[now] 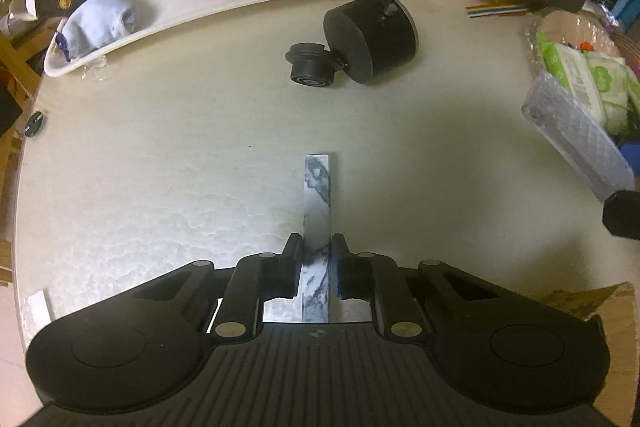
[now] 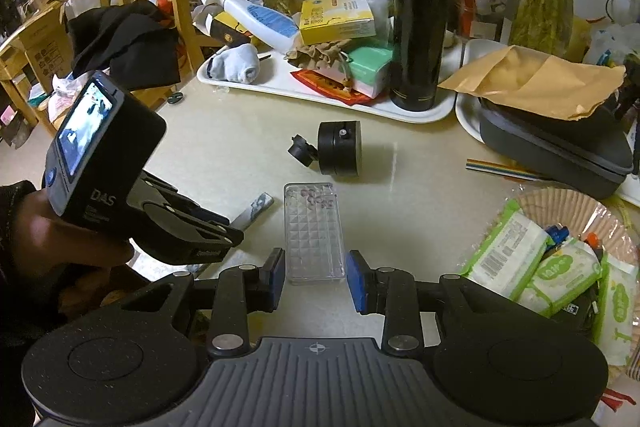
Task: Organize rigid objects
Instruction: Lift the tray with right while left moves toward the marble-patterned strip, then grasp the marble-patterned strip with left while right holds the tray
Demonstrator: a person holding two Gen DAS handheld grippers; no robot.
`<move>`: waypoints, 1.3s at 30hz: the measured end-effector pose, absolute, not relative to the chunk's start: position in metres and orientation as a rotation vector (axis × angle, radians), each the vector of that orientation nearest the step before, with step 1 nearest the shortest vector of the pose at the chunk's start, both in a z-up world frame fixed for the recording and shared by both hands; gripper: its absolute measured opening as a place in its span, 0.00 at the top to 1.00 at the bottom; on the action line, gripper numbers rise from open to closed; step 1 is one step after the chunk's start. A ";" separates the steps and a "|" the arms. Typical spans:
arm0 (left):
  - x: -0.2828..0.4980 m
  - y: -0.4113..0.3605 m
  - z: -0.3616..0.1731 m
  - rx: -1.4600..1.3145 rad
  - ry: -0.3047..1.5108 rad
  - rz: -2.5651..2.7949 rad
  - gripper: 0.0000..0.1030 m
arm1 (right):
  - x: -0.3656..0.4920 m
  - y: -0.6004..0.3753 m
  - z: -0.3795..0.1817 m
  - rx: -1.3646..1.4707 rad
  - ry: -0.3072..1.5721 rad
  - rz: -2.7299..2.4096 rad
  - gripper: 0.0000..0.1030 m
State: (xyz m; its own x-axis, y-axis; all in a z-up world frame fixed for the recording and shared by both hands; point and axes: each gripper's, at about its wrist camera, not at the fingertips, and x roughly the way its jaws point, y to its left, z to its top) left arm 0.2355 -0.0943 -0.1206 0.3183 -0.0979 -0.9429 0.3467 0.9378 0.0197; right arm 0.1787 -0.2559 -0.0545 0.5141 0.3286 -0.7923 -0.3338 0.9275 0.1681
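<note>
Two grippers worked the table [image 1: 160, 155] — left gripper [image 1: 317, 247] clamped on the marble-patterned bar [image 1: 317, 195] lying mid-table; right gripper [image 2: 316, 279], nearly closed, straddled the clear phone case [image 2: 314, 231] — contact unclear.

White-and-grey marbled bar [image 1: 317, 211]. Clear phone case [image 2: 314, 233] with a quilted diamond pattern. Black flask [image 2: 420, 19] on a white tray [image 2: 432, 115].

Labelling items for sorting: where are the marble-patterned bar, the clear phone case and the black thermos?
marble-patterned bar [image 1: 317, 195], left wrist view, its upper face.
clear phone case [image 2: 314, 233], right wrist view, its quilted middle.
black thermos [image 2: 418, 35], right wrist view, mid-body.
</note>
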 end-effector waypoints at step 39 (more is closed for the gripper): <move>0.185 -0.080 -0.020 0.205 0.991 -0.383 0.85 | 0.159 -0.265 -0.051 0.039 0.933 0.352 0.65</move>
